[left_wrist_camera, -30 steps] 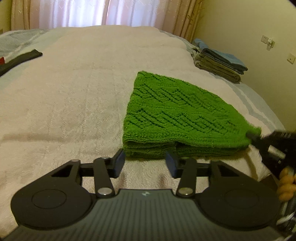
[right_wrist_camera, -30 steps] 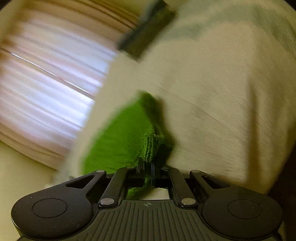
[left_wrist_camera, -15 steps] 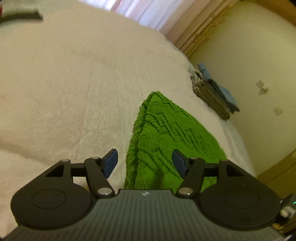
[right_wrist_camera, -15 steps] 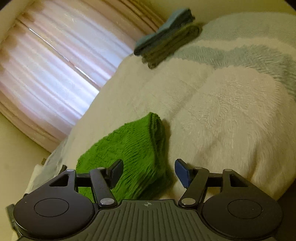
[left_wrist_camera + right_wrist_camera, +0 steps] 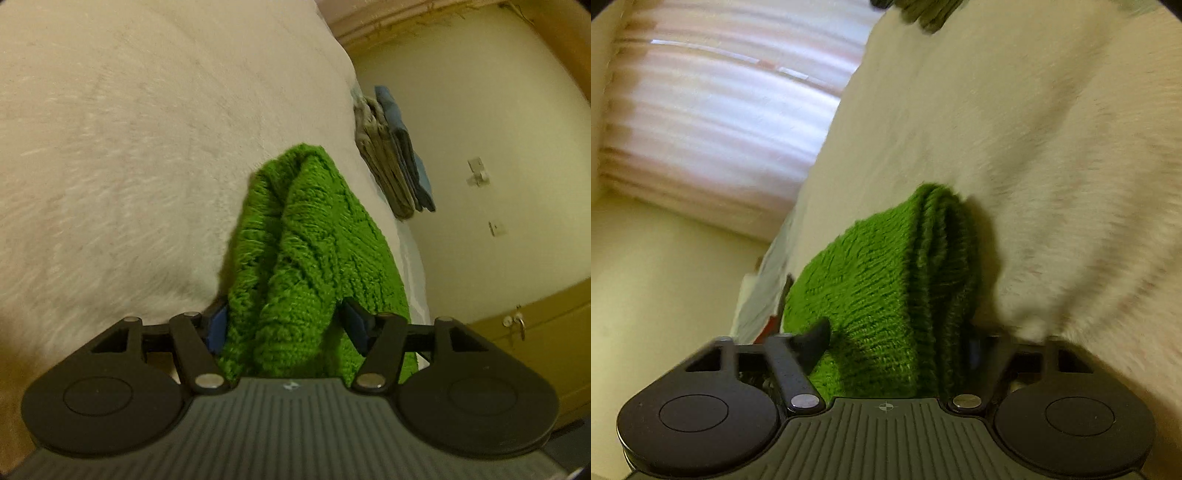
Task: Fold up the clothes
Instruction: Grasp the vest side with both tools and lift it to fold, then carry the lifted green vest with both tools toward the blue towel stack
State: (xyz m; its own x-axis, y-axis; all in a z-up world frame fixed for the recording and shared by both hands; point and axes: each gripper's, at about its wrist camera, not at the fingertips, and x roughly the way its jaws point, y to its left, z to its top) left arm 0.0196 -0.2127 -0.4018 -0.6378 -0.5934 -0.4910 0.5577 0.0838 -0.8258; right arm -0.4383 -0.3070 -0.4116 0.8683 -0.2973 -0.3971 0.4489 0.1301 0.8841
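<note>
My left claw stands spread, its fingers flanking a thick fold of the green knit; my right claw straddles the opposite end, equally wide. The knit lies on the cream bedspread, running toward twelve o'clock. It looks soft, bulky and floppy; I'd pinch all layers at the corners. Motion blur hides my right fingertip. Folded clothes sit at two o'clock.

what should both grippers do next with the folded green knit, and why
Probably close both. The left gripper and right gripper each straddle an end of the folded green knit sweater, fingers wide on both sides, not pinching. Closing would secure the bundle for lifting, perhaps toward the folded stack.
</note>
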